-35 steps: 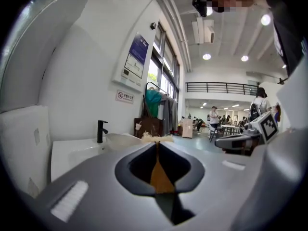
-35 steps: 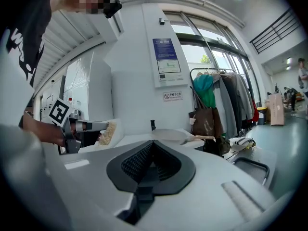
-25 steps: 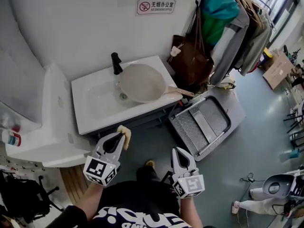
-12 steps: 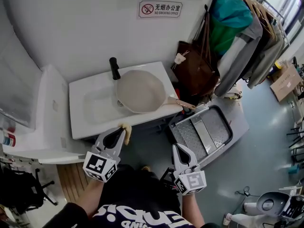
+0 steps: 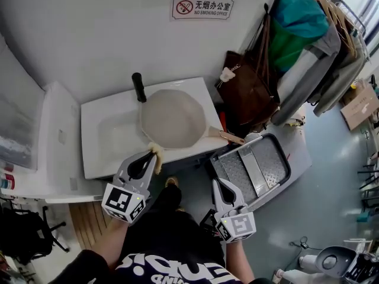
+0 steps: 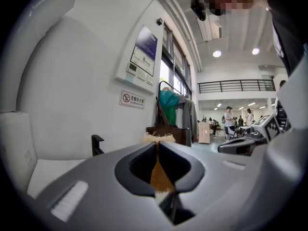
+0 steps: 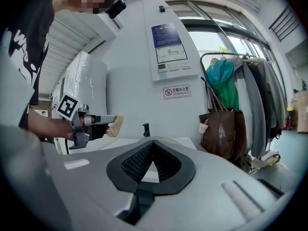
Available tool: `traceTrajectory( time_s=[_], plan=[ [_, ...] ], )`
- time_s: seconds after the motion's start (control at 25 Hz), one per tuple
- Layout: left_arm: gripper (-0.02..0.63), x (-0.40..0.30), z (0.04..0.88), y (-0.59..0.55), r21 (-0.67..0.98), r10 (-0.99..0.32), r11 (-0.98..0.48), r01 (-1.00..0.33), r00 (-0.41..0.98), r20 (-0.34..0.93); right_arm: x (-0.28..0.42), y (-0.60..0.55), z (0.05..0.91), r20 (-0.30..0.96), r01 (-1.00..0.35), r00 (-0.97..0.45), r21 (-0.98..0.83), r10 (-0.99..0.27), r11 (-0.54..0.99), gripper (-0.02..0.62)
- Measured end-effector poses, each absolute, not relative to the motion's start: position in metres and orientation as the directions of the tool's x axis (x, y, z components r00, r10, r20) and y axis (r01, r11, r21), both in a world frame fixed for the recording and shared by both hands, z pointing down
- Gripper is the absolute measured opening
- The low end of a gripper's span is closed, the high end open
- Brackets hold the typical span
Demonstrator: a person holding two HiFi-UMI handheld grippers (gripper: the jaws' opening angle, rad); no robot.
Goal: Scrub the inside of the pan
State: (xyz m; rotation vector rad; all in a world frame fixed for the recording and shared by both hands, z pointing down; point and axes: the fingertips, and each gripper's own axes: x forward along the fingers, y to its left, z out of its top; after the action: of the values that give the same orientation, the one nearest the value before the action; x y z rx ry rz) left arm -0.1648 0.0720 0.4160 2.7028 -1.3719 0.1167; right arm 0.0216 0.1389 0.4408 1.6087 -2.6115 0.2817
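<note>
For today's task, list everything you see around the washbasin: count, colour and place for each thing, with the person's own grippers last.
washbasin: one, white, against the wall
pan: one, beige, lying in the washbasin, handle pointing right past its edge
tap: one, black, at the washbasin's back
sign: one, white with a red no-smoking symbol, on the wall above
bag: one, brown, hanging right of the washbasin
clothes: several, teal and grey, on a rack at far right
step stool: one, grey, lying on the floor
scrub pad: one, tan, in the left gripper
left gripper: grey, shut on the scrub pad, at the washbasin's front edge
right gripper: grey, shut, empty, over the floor
</note>
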Motion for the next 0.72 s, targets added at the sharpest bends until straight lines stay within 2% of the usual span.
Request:
traceTrajectory(
  time_s=[0.72],
  plan=[
    [0.015, -0.138, 0.387, -0.073, 0.075, -0.786, -0.611, -0.788, 0.615, 0.068, 0.033, -0.029, 0.416, 0.097, -0.884, -0.467, -0.071, -0.879, 0.462, 0.011]
  ],
)
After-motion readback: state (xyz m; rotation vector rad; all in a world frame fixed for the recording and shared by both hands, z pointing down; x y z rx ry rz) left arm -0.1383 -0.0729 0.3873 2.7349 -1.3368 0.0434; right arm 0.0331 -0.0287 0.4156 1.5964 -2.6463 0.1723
